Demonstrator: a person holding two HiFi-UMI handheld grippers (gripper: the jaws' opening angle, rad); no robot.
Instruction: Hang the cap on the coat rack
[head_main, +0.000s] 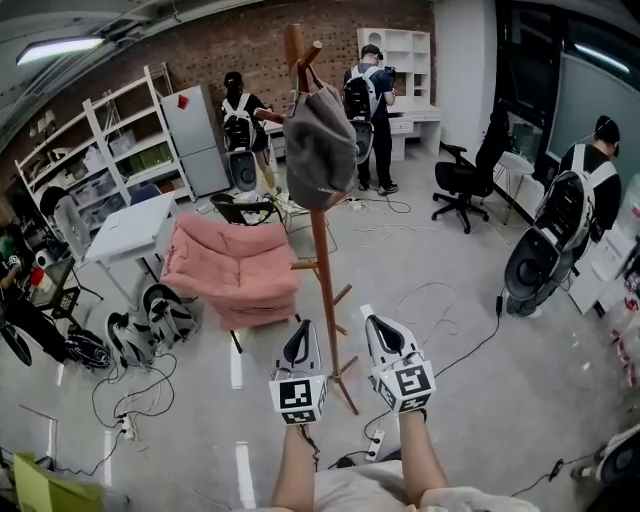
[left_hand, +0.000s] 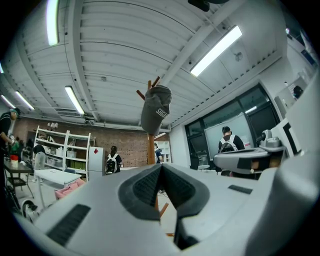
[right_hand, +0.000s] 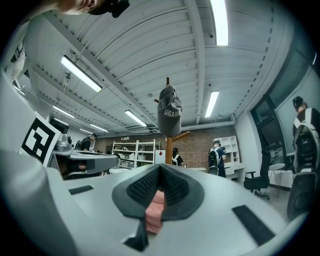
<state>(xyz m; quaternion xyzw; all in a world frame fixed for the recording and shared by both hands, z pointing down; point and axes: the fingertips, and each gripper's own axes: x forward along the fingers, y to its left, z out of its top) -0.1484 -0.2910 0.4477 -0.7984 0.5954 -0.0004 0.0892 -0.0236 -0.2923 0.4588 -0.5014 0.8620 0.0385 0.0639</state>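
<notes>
Grey cap (head_main: 320, 145) hung over the top pegs of the wooden coat rack (head_main: 322, 262), upper centre of the frame. At lower centre, left tool (head_main: 302, 326) and right tool (head_main: 371, 320) side by side, each pressed together on nothing. Left of the rack, a pink sofa (head_main: 235, 265).

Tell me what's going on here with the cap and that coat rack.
A person holds a two-jaw gripper in each hand. The grey cap already hangs on a top peg of the wooden coat rack. The left gripper and the right gripper are both shut and empty, held side by side in front of the rack, touching neither it nor the cap.
</notes>
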